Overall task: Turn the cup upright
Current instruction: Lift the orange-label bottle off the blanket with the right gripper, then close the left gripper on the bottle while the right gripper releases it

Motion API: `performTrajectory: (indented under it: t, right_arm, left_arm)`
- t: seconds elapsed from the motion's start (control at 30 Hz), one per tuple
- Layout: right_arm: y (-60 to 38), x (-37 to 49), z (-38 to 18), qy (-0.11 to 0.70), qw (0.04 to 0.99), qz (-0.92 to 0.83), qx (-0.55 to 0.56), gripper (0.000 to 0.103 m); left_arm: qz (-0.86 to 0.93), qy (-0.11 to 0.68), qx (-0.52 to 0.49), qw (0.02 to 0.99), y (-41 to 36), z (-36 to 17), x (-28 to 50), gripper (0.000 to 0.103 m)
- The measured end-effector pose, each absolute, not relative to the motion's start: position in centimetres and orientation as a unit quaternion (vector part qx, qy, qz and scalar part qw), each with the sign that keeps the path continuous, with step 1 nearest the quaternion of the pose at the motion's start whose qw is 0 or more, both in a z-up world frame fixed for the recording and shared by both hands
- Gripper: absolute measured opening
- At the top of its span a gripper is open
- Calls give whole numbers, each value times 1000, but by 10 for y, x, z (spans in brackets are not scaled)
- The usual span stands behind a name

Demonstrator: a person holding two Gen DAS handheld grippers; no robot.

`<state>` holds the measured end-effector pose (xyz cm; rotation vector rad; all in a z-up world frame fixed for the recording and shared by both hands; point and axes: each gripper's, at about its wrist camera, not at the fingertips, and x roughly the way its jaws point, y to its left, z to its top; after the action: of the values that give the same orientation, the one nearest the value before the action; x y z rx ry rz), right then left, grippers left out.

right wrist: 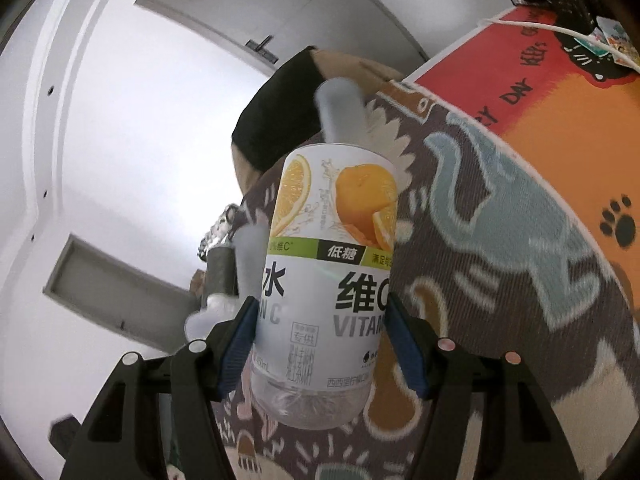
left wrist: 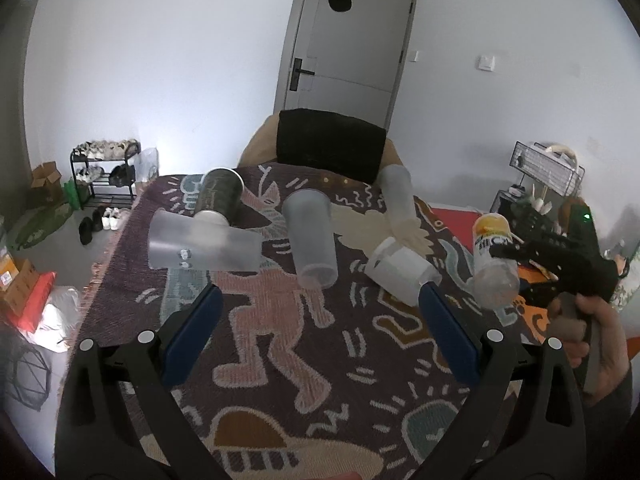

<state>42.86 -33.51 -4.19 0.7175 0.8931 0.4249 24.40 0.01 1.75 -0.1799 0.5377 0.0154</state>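
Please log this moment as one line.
right gripper: shut on bottle | left gripper: open, empty | cups: lying on cloth

Black plastic left gripper (left wrist: 318, 336), blue padded jaws, silver screws, bare-skinned right hand (left wrist: 588, 344)

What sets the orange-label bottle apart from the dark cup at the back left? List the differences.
1. The orange-label bottle is clamped between the right gripper pads; the dark cup lies free on the patterned cloth.
2. The bottle is clear with a white and orange printed label; the cup is dark and opaque.
3. The bottle is held off the cloth, the cup rests on its side.

Both are roughly cylindrical drink containers.
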Motion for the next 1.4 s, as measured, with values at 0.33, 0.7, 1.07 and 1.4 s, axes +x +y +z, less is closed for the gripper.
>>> performTrajectory:
  t: [0.33,0.7,1.07,1.4]
  right_arm:
    - [-290,369,-46,434,812,255,296,63]
    - [-245,335,-45,443,807,291,261,63]
    - [-198,320,-63,477,779,333,232,63]
    - [-168,315,-93,518,749,356,208,65]
  left_arm:
    - [22,275,-90,957,5,19,218,97]
    - [40,299,-106,948,27,8,207,97]
    - [58,319,-114,939,48,-8,198,97]
    - [38,325,-139,935,57,-23,199,97]
